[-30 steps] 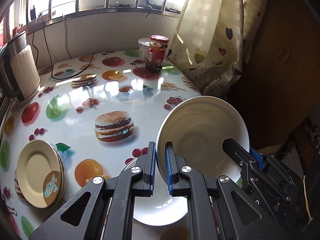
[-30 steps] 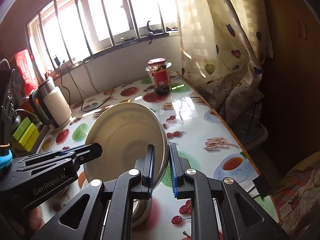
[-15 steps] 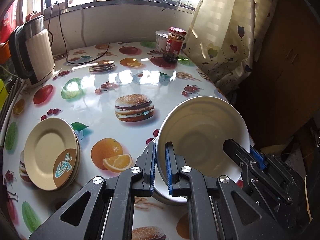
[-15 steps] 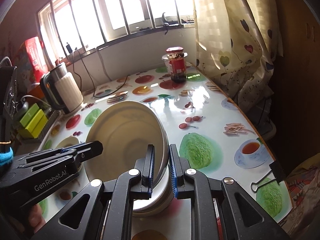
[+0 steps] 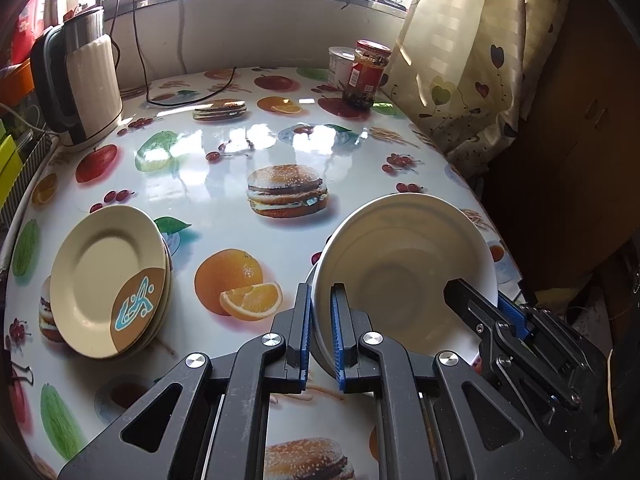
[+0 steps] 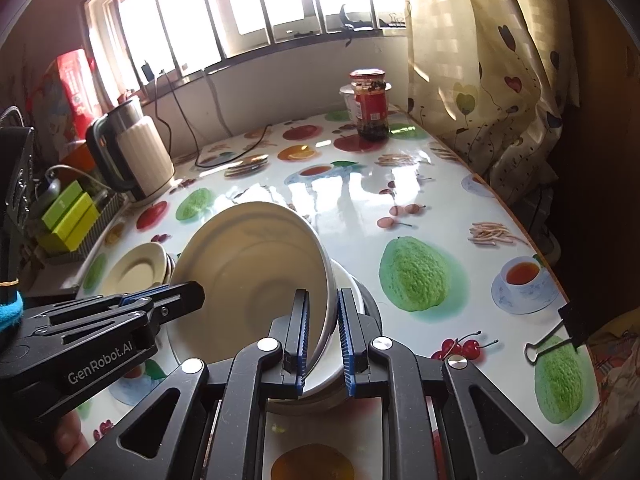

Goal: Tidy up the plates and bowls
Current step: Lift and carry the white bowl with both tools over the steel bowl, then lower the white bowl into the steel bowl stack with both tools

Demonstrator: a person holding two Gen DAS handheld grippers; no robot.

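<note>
Both grippers have carried the white bowl (image 5: 404, 272) lower, toward the stacked bowls.
Left gripper (image 5: 320, 332) and right gripper (image 6: 323, 340) fingers clench its rim, tilted above bowls (image 6: 352, 288) right of the plate stack (image 5: 108, 280) on the counter (image 5: 240, 148).

Left gripper (image 5: 320, 332) is clamped on the near rim of a white bowl (image 5: 404, 268), tilted up over the table (image 5: 240, 152). The right gripper (image 5: 496, 312) pinches the bowl's far rim. Over on the left, a stack of cream plates (image 5: 108, 280) sits flat. Kettle (image 5: 80, 80) back left, jar (image 5: 366, 74) by the curtain (image 5: 460, 60).
</note>
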